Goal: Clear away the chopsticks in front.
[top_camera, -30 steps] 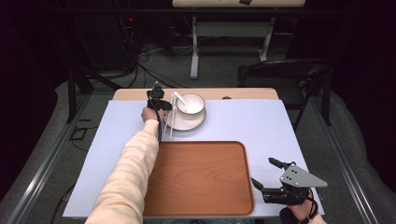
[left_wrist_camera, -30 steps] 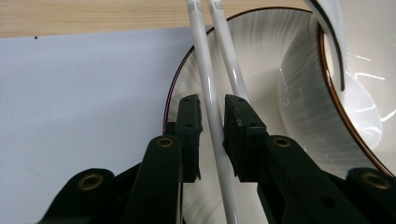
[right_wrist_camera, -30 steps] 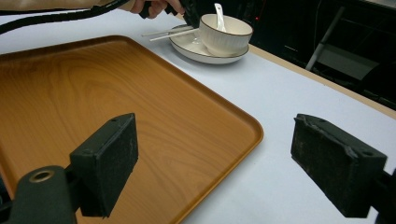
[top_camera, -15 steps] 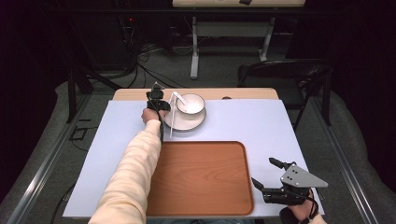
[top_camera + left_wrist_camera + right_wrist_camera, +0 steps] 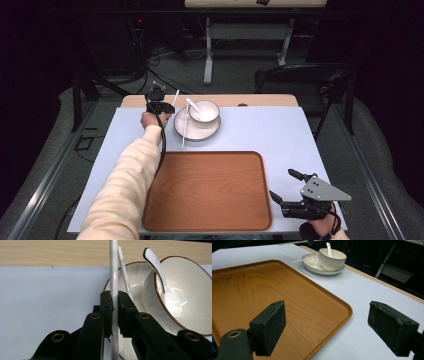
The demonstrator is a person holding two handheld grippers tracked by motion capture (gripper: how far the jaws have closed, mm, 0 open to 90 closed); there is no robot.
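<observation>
The left tool (image 5: 113, 315) is clamped on one thin white chopstick (image 5: 113, 270), now lifted off the white saucer (image 5: 182, 131). The right tool (image 5: 291, 192) rests wide open and empty at the near right, beside the brown wooden tray (image 5: 205, 190).

A dark room is seen beyond the far edge of the table (image 5: 260, 100), where a grey floor (image 5: 235, 75) strewn with cables (image 5: 155, 55), a white-legged stand (image 5: 207, 55) and a black chair (image 5: 305, 82) at far right are dimly lit.
</observation>
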